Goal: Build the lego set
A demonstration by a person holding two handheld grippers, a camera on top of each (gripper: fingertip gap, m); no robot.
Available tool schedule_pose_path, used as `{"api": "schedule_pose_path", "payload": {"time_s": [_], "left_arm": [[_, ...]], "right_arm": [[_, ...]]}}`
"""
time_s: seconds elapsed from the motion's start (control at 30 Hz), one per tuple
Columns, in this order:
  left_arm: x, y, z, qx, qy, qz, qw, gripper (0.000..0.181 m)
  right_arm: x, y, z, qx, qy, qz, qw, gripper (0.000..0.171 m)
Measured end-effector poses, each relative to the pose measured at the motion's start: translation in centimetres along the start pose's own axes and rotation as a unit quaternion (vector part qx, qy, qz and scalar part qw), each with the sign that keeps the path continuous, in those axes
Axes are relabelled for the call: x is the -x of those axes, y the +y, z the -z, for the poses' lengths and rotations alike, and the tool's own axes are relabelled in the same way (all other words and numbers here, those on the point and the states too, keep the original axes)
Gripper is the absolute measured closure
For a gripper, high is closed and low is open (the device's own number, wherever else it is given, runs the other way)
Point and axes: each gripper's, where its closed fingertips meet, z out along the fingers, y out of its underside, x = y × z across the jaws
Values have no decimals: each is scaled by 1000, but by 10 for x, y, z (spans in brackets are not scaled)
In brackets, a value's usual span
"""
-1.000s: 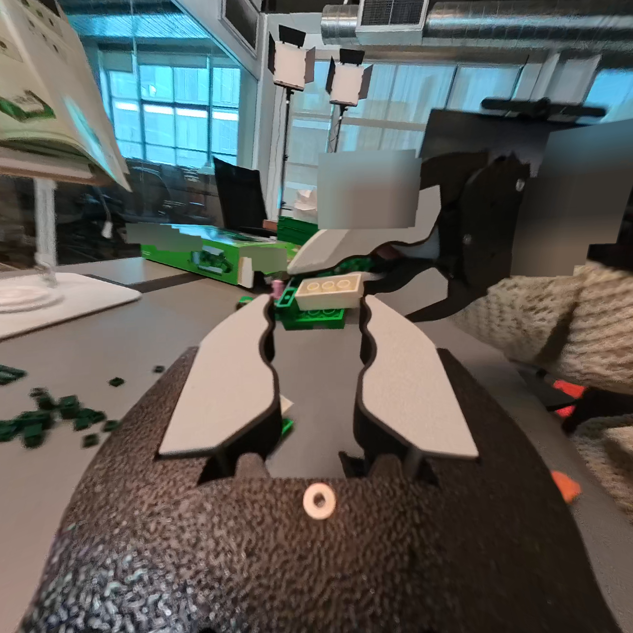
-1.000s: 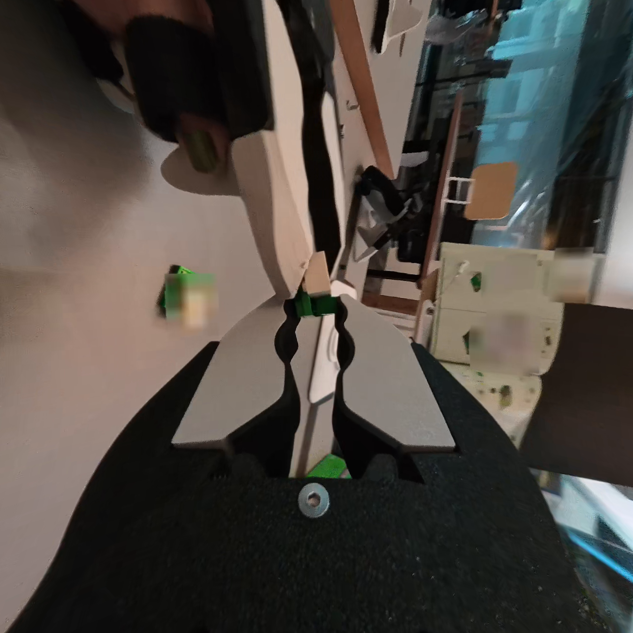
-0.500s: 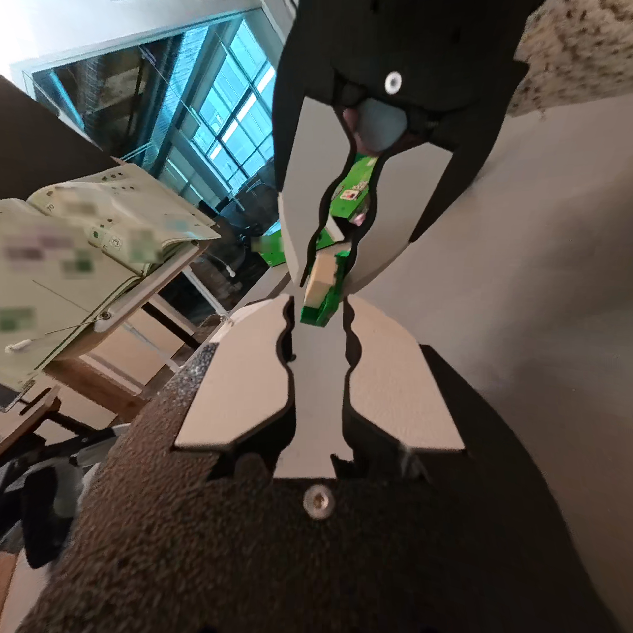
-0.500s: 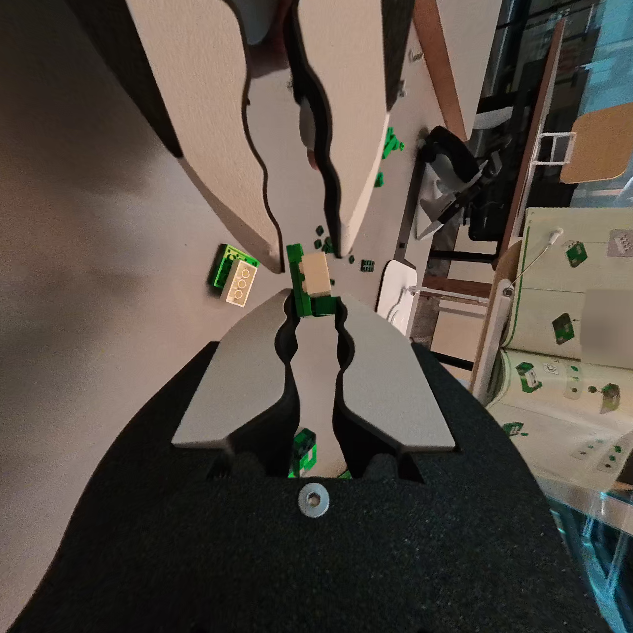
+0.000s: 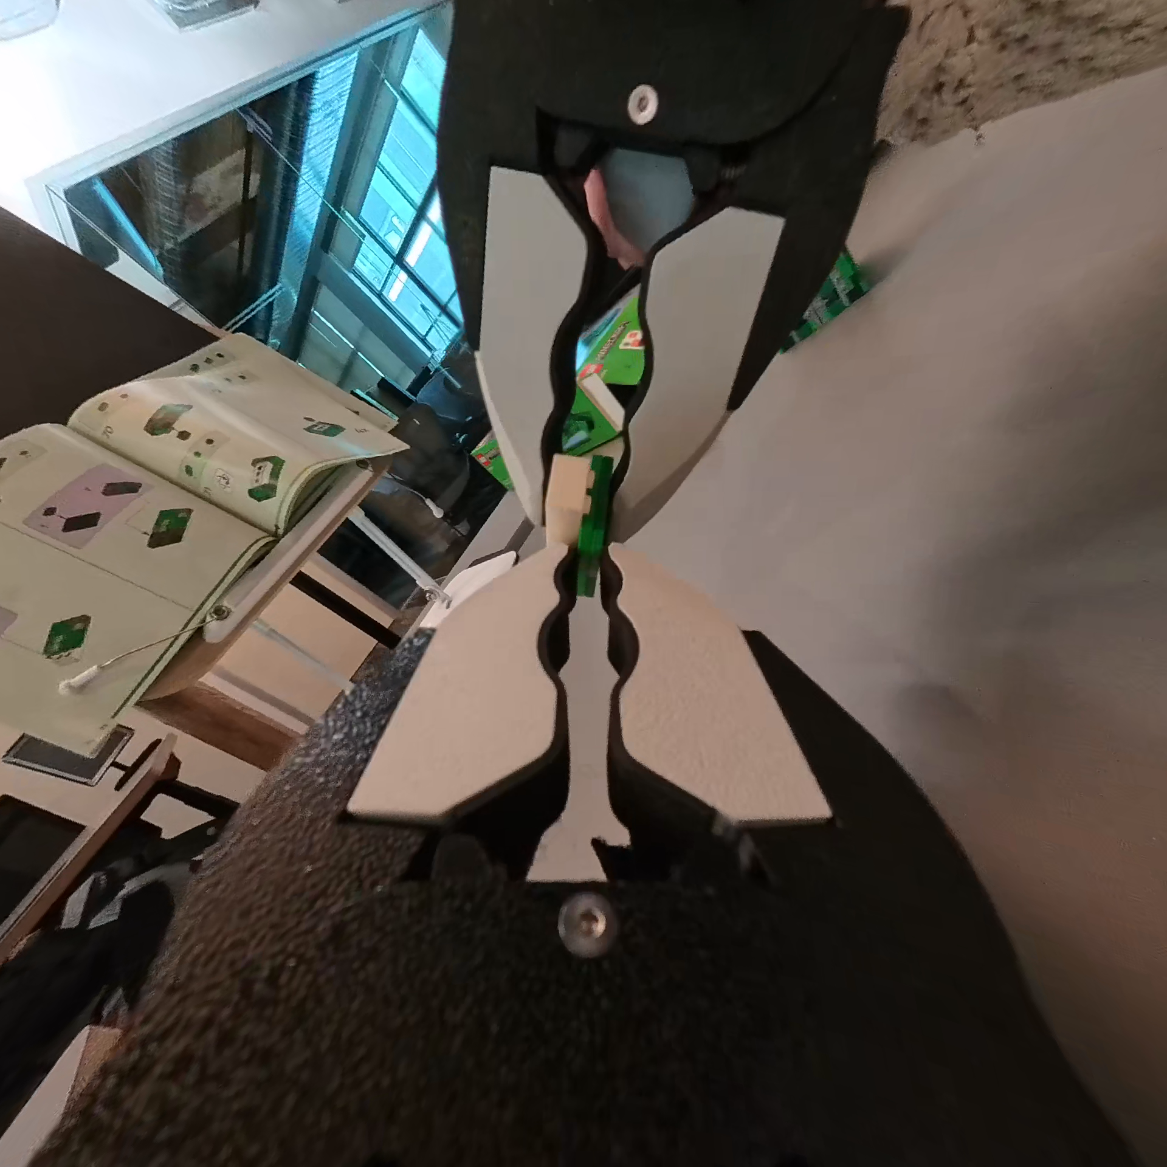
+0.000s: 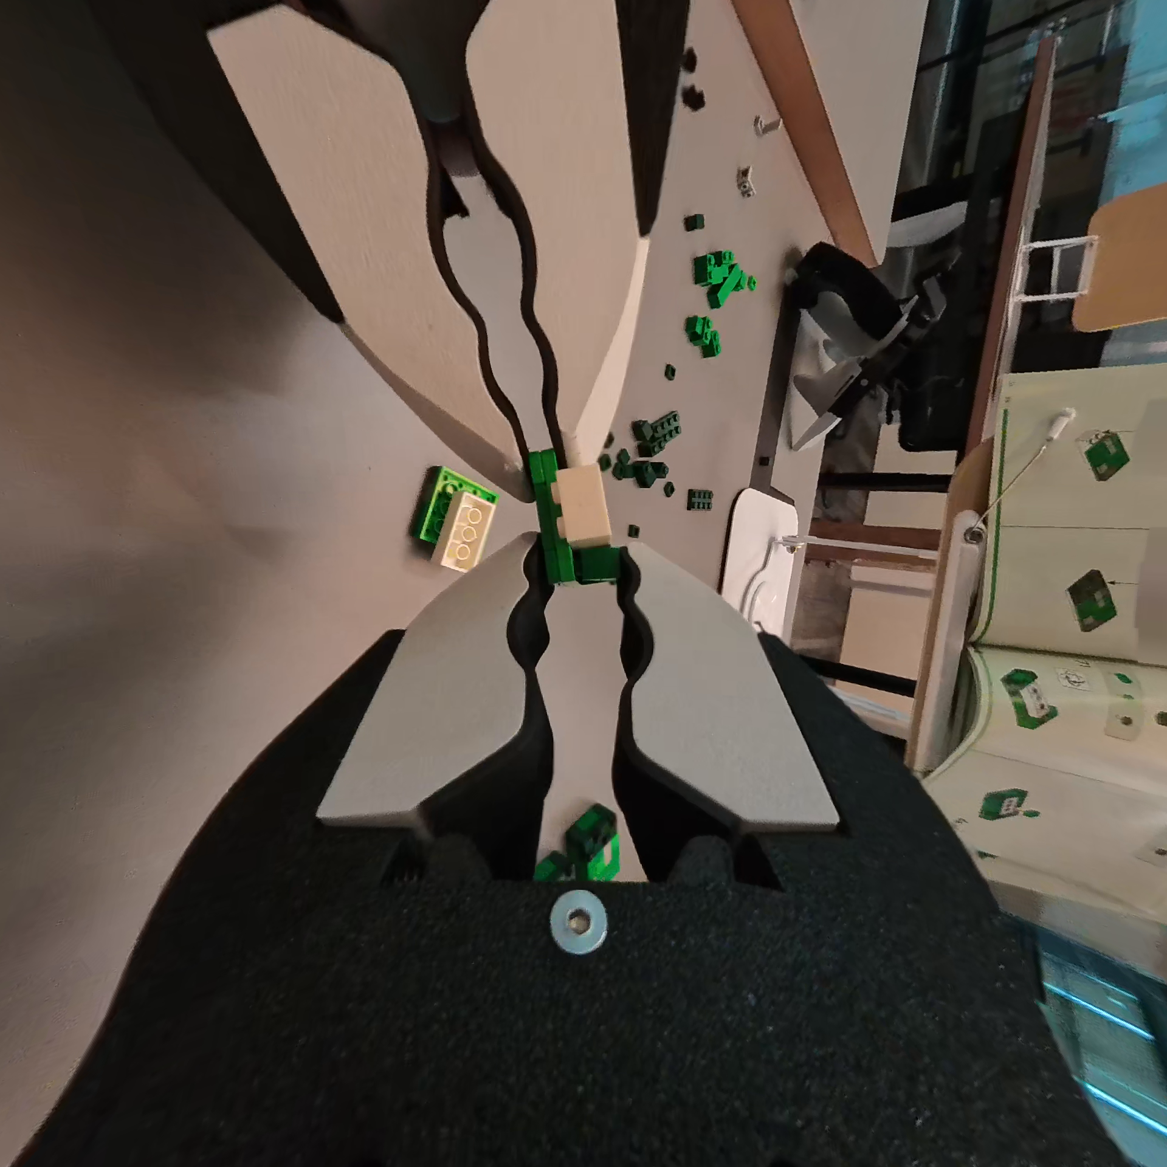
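A small lego assembly, a green plate (image 5: 595, 505) with a cream brick (image 5: 564, 499) on its side, is held in the air between both grippers. My left gripper (image 5: 587, 559) is shut on the lower edge of the green plate. My right gripper (image 6: 578, 556) is shut on the assembly's other end, on a dark green brick (image 6: 597, 564) and the plate (image 6: 544, 499); the cream brick (image 6: 584, 505) sticks out beyond its tips. Each gripper faces the other tip to tip: the right gripper (image 5: 581, 511) reaches in from above in the left wrist view, the left gripper (image 6: 546, 464) in the right wrist view.
A second assembly, a light green plate with a cream brick (image 6: 456, 521), lies on the grey table (image 6: 158, 442). Several loose dark green pieces (image 6: 653, 451) lie scattered beyond it. An open instruction booklet (image 5: 158, 505) sits on a white stand (image 6: 761, 556). A green lego box (image 5: 609, 360) lies farther off. Both grippers' tips are close together, under 4 cm apart.
My left gripper has swung round from a level view, come tip to tip with the right gripper, and closed from open onto the green plate. The right gripper kept its hold.
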Motion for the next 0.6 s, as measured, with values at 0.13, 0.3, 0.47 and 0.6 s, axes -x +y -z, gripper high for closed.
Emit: {"api": "schedule_pose_path", "payload": {"time_s": [0.13,0.3,0.47,0.6], "left_arm": [[1,-2,1,-6,5,16,1000,175],[-2,1,0,4,13,17,1000,174],[-3,2,0,12,12,1,1000,174],[0,0,1,3,5,16,1000,174]], "right_arm": [[-2,-2,2,-12,14,1,1000,152],[-1,-1,1,4,40,44,998,152],[-1,0,1,37,56,82,994,151],[-6,-2,5,35,78,83,993,152]]}}
